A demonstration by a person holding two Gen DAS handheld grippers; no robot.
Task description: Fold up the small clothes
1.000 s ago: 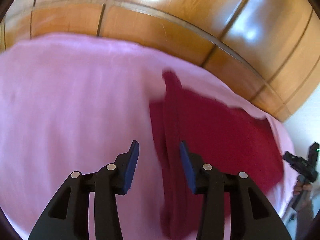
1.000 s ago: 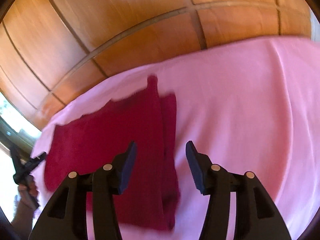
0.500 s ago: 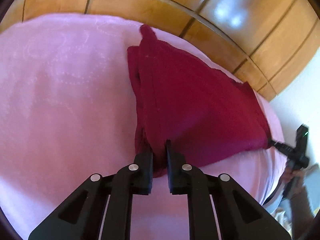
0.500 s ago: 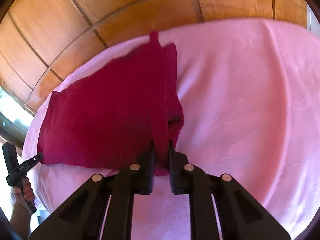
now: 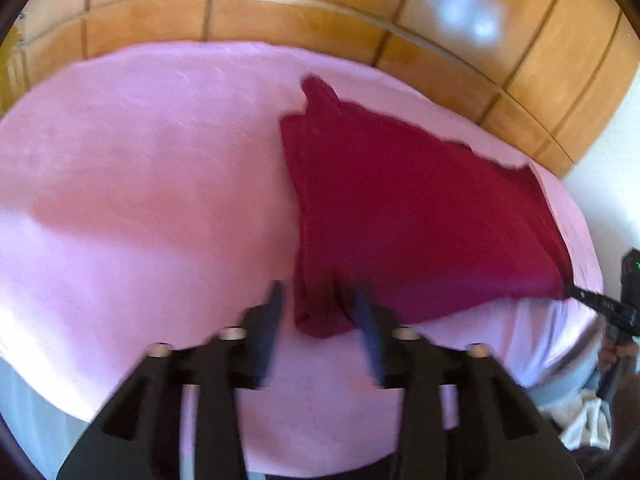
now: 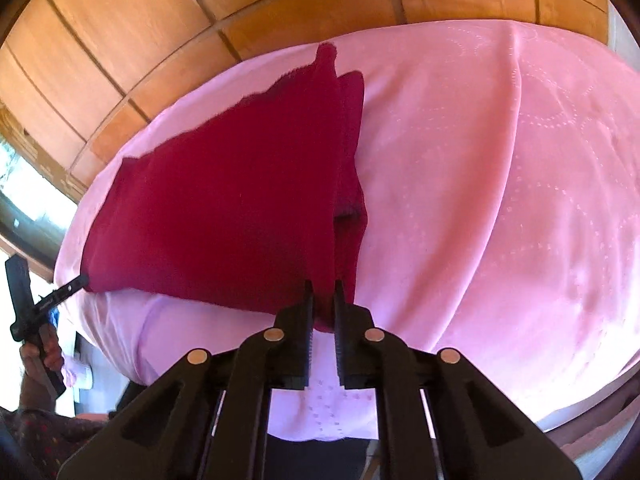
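Crimson cloth (image 6: pixel 224 216) lies on the pink sheet (image 6: pixel 500 200), soft and light; left gripper (image 5: pixel 318 312) is opening around its near corner; right gripper (image 6: pixel 322 304), opening too, still pinches another corner, the best hold.

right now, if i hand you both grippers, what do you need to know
Left gripper: jaws opening, near corner of the red cloth between them, not pinched.
Right gripper: jaws just starting to open, the cloth's other near corner filling the narrow gap.
Cloth: lies flat on the pink bedcover, with doubled layers along one side edge.
Done: at least one fold, it seems.
Left: release both corners, then probably fold again and smooth.
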